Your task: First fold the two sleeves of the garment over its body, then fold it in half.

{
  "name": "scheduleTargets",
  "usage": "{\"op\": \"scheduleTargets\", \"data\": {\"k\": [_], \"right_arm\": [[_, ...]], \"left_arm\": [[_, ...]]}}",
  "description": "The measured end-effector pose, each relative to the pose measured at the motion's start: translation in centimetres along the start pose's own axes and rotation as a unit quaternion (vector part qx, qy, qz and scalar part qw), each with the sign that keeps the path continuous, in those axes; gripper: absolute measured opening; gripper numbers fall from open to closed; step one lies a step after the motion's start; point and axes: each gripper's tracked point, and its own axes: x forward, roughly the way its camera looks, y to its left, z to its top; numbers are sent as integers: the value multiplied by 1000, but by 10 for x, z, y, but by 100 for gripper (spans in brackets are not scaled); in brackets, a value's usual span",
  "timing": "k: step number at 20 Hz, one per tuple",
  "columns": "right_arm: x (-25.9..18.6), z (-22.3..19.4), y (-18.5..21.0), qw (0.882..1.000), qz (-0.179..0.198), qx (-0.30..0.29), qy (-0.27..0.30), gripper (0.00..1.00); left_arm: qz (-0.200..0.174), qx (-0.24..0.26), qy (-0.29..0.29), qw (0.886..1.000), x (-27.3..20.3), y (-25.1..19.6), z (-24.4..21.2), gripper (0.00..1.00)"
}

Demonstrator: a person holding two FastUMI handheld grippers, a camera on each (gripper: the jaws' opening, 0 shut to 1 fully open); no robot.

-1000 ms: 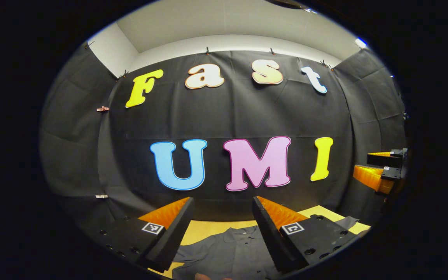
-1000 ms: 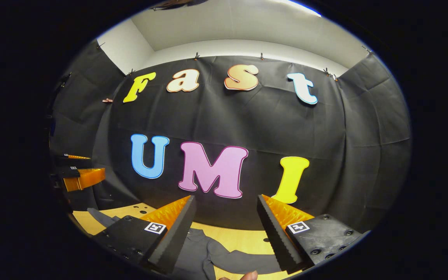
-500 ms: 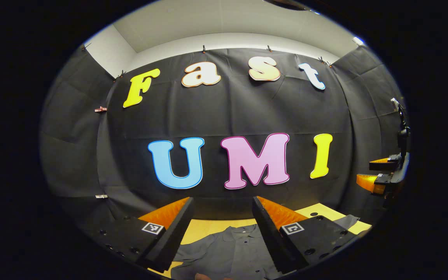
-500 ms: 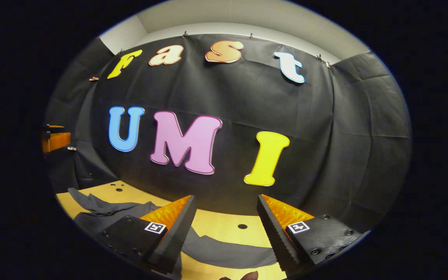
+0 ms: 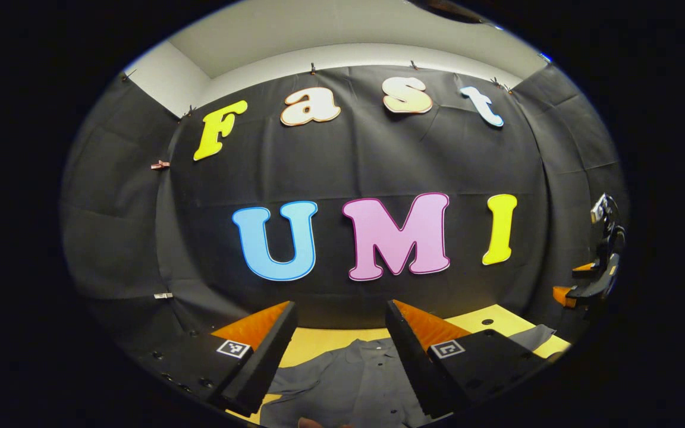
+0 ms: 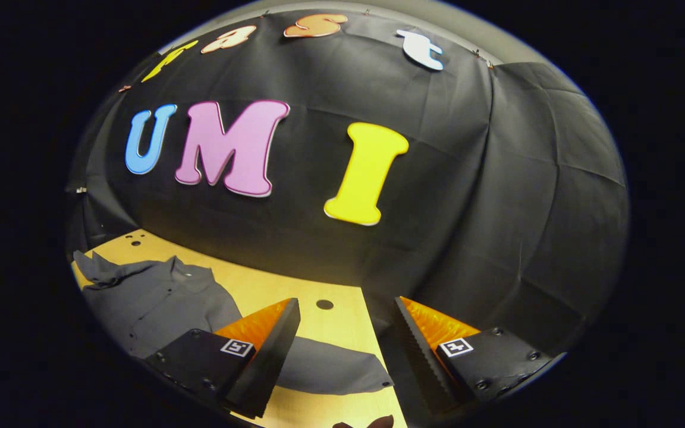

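A dark grey buttoned shirt (image 5: 348,383) lies flat on the yellow table (image 5: 313,345), collar toward the booth's wall. In the left gripper view my left gripper (image 5: 339,356) hovers open above the shirt's chest, holding nothing. In the right gripper view the shirt's body (image 6: 152,297) lies at the left and one sleeve (image 6: 336,371) stretches out to the right across the table (image 6: 271,285). My right gripper (image 6: 348,356) is open above that sleeve's end, not touching it. The right gripper (image 5: 580,282) also appears at the far right of the left gripper view.
The other sleeve (image 6: 96,267) reaches toward the table's far left corner. Small round holes (image 6: 324,304) dot the tabletop. Black cloth walls close the table at the back and on both sides. A fingertip (image 6: 378,423) shows at the bottom edge.
My right gripper has tilted down and swung right, bringing the table and outstretched sleeve under its fingers. The left gripper has barely moved.
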Motion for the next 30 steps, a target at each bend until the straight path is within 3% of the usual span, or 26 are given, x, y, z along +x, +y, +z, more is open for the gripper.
{"op": "scheduleTargets", "data": {"k": [8, 15, 19, 30], "right_arm": [[55, -94, -13, 997, 9, 2, 71, 97], [78, -168, -20, 991, 24, 9, 130, 97], [92, -204, -32, 987, 15, 18, 158, 97], [99, -284, -29, 970, 32, 33, 238, 95]], "left_arm": [[39, 7, 21, 999, -9, 0, -7, 96], [79, 29, 46, 995, -35, 2, -16, 96], [99, 34, 64, 992, -51, 1, -22, 96], [114, 46, 71, 990, -62, 3, -20, 96]]}}
